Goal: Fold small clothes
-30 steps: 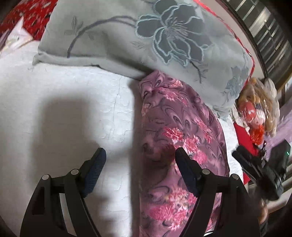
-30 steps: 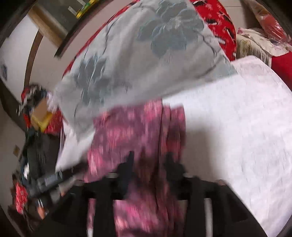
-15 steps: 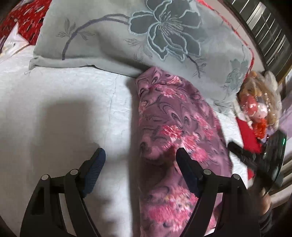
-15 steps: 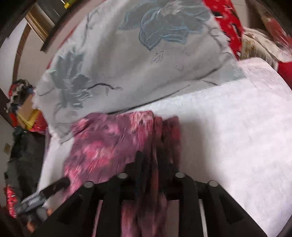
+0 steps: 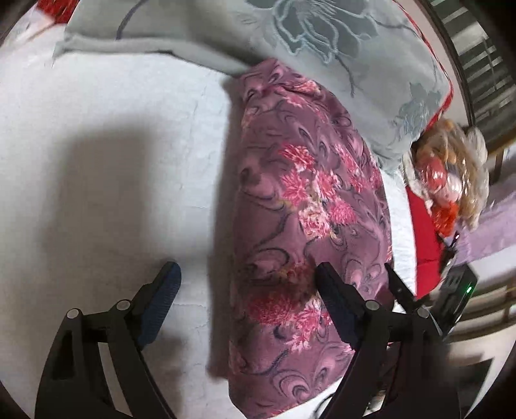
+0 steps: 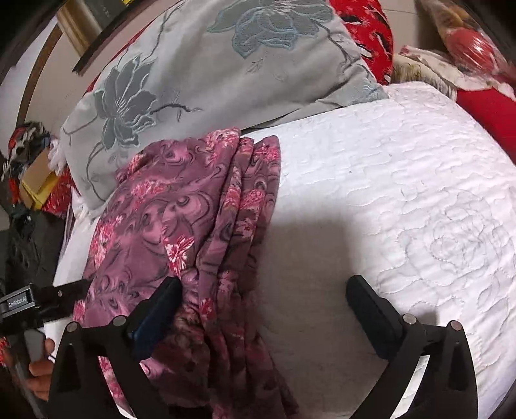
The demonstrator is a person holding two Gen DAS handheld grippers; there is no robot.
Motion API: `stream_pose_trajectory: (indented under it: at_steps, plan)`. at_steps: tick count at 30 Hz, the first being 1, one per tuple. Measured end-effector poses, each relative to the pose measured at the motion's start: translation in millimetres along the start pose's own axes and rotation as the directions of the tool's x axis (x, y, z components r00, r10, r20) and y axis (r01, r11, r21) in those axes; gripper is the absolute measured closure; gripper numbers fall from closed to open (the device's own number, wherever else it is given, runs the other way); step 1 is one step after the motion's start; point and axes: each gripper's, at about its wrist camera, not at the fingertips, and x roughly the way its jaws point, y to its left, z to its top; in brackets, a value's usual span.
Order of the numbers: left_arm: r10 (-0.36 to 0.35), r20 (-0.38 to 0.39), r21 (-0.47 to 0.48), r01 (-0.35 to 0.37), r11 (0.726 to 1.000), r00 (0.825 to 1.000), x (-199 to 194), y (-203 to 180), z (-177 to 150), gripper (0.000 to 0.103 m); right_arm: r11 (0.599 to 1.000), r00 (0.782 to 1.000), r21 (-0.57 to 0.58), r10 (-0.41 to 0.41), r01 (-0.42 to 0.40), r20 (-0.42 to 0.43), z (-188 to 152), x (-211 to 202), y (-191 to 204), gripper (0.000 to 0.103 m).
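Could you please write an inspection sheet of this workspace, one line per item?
Surface: white quilted bedcover, shadowed in the near part.
Job's things: purple floral garment, folded into a long strip, far end against grey flowered pillow.
Clutter: wrapped toys, red cushion.
Grippers: left hand-held gripper opening, its right finger over the garment; right hand-held gripper opening, garment edge between the fingers, not pinched.
Cables: nothing seen.
Surroundings: cardboard box, window bars.

Your white quilted bedspread (image 6: pixel 403 180), purple floral garment (image 6: pixel 180 225) folded lengthwise beside your left-hand finger (image 6: pixel 161 309), grey flower-embroidered pillow (image 6: pixel 225 64) lying beyond the fingertips
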Motion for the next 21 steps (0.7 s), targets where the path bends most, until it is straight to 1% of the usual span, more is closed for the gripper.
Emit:
stream_pose_trajectory:
  at_steps: [2,4,5,6,7,8,9,10,11,12,14,15,16,17,18,19,20,21]
  plan:
    - [-0.010,-0.017,-0.023,0.010,1.000,1.000,-1.3,3.7,0.8,0.017,1.000,0.999,0.018,0.023,-0.024,0.031,-3.9,-3.2,-3.0,0.000]
    - [-0.020,-0.043,-0.045,0.018,0.999,0.999,-1.8,5.3,2.8,0.017,1.000,1.000,-0.023,0.014,-0.015,-0.005,-0.7,-2.3,1.8,0.000]
    - [-0.024,-0.056,-0.053,0.021,0.998,0.998,-2.1,5.5,3.7,0.017,0.999,0.999,-0.052,0.003,-0.006,-0.045,4.7,-1.7,5.4,0.001]
    - [-0.030,-0.070,-0.066,0.026,0.998,0.997,-2.7,6.0,5.1,0.017,0.999,0.997,-0.048,0.015,-0.018,-0.072,11.6,-3.7,5.1,0.003]
    - [-0.043,-0.079,-0.080,0.037,0.996,0.996,-4.2,6.1,6.9,0.017,0.998,0.997,-0.021,0.051,-0.052,-0.057,16.8,-8.2,1.9,0.012]
    - [-0.073,-0.081,-0.095,0.065,0.993,0.994,-5.6,6.0,9.3,0.017,0.998,0.997,-0.004,0.070,-0.070,-0.034,20.5,-11.6,-0.5,0.014]
    - [-0.108,-0.082,-0.111,0.099,0.989,0.991,-5.6,5.6,12.6,0.017,0.994,0.995,0.031,0.102,-0.102,-0.013,26.4,-14.8,-4.1,0.013]
    - [-0.141,-0.084,-0.135,0.129,0.982,0.986,-4.1,5.1,15.0,0.017,0.990,0.991,0.058,0.131,-0.130,-0.012,30.5,-13.5,-6.7,0.011]
    - [-0.154,-0.088,-0.146,0.140,0.979,0.984,-1.0,3.3,16.5,0.017,0.980,0.982,0.092,0.183,-0.179,-0.041,34.7,-4.9,-8.8,0.011]
    - [-0.160,-0.099,-0.151,0.144,0.978,0.982,3.7,1.2,18.2,0.017,0.973,0.975,0.110,0.211,-0.203,-0.070,36.1,3.5,-9.1,0.013]
    - [-0.171,-0.133,-0.159,0.149,0.976,0.976,17.0,-5.5,19.5,0.017,0.962,0.959,0.127,0.256,-0.240,-0.125,35.6,22.4,-4.9,0.020]
    - [-0.177,-0.138,-0.151,0.156,0.976,0.975,20.2,-9.3,19.0,0.017,0.954,0.946,0.119,0.290,-0.274,-0.146,34.8,31.1,1.3,0.026]
    - [-0.169,-0.137,-0.134,0.151,0.979,0.976,22.7,-14.4,19.3,0.017,0.946,0.936,0.105,0.319,-0.305,-0.149,34.6,36.0,8.8,0.033]
    - [-0.150,-0.130,-0.112,0.136,0.984,0.980,24.6,-19.4,20.1,0.017,0.945,0.934,0.096,0.325,-0.313,-0.152,34.5,38.9,14.7,0.037]
    - [-0.145,-0.124,-0.099,0.133,0.986,0.982,26.2,-22.5,22.0,0.018,0.950,0.940,0.090,0.309,-0.298,-0.146,34.7,40.1,17.6,0.041]
    - [-0.142,-0.116,-0.093,0.132,0.987,0.983,26.0,-23.8,22.6,0.022,0.955,0.945,0.087,0.295,-0.285,-0.142,34.9,40.7,19.3,0.049]
    - [-0.131,-0.102,-0.089,0.122,0.989,0.986,24.3,-23.8,22.8,0.039,0.957,0.948,0.084,0.287,-0.278,-0.137,35.5,39.4,19.9,0.054]
    - [-0.121,-0.098,-0.085,0.112,0.990,0.988,21.5,-22.2,23.3,0.053,0.959,0.951,0.075,0.281,-0.273,-0.126,35.9,35.5,20.5,0.063]
